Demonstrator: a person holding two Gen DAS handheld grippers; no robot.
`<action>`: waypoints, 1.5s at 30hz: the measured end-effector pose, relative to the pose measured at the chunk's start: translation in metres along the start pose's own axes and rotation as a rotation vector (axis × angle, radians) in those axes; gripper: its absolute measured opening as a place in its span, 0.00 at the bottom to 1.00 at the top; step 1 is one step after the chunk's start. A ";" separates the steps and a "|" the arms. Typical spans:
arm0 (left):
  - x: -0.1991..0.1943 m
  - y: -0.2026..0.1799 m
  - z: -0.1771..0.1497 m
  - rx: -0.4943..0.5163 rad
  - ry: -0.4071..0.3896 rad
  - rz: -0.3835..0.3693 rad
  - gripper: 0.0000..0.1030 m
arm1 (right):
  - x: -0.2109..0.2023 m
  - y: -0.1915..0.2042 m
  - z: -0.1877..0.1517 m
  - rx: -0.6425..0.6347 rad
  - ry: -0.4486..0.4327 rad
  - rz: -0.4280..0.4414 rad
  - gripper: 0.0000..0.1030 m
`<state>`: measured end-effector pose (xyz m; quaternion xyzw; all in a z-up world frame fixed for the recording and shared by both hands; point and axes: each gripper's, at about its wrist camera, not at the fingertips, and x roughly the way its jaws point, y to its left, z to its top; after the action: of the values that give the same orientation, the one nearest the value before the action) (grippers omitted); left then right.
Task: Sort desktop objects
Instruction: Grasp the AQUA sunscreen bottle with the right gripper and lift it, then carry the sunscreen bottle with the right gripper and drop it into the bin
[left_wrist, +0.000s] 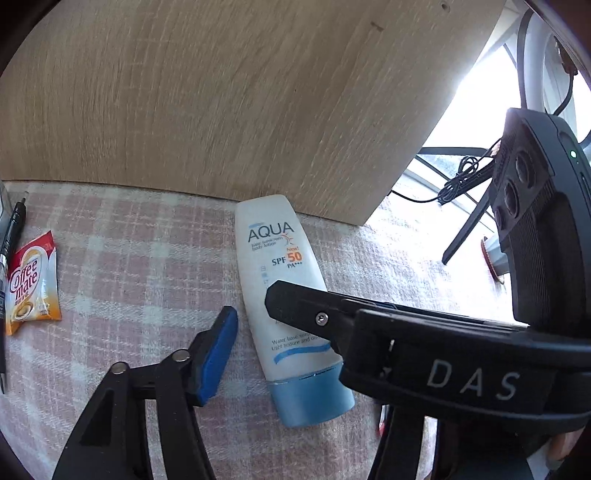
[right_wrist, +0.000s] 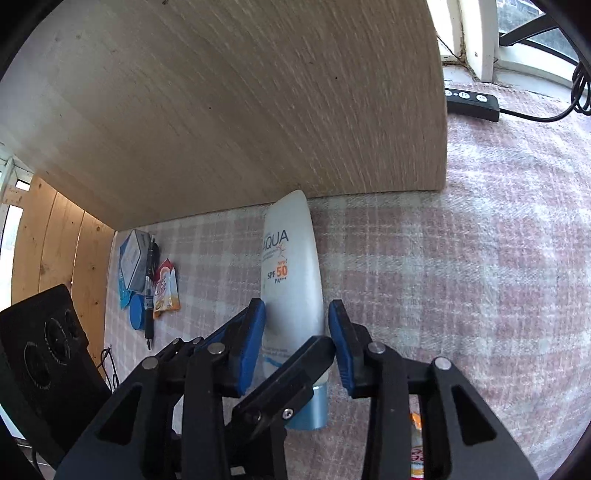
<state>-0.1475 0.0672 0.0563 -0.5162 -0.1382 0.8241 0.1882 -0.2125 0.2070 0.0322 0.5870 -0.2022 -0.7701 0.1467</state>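
Sunscreen tube between two grippers on the checked cloth

White plastic sunscreen tube (right_wrist: 291, 273) with a blue cap lies flat between the blue pads of the right gripper (right_wrist: 296, 314); its left pad touches the tube, the right stands just off it, so the jaws are not clamped. Left gripper (left_wrist: 251, 310) straddles the same tube, jaws apart. Beyond, the tube's crimped end reaches an upright wooden board (left_wrist: 229, 96); a coffee creamer sachet (left_wrist: 33, 280) and black pen (left_wrist: 13, 229) lie well apart on the pink checked cloth (left_wrist: 147, 266).
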 end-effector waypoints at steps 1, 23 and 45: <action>-0.001 -0.001 -0.001 0.003 0.003 -0.001 0.46 | 0.005 0.005 -0.003 0.004 -0.007 -0.006 0.34; -0.082 -0.039 -0.148 0.122 0.077 -0.032 0.44 | -0.046 -0.001 -0.183 0.135 -0.072 -0.034 0.34; -0.151 -0.212 -0.226 0.428 0.066 -0.231 0.44 | -0.236 -0.061 -0.305 0.331 -0.363 -0.148 0.34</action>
<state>0.1518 0.1952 0.1697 -0.4721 -0.0122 0.7901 0.3908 0.1458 0.3273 0.1324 0.4685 -0.3050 -0.8278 -0.0470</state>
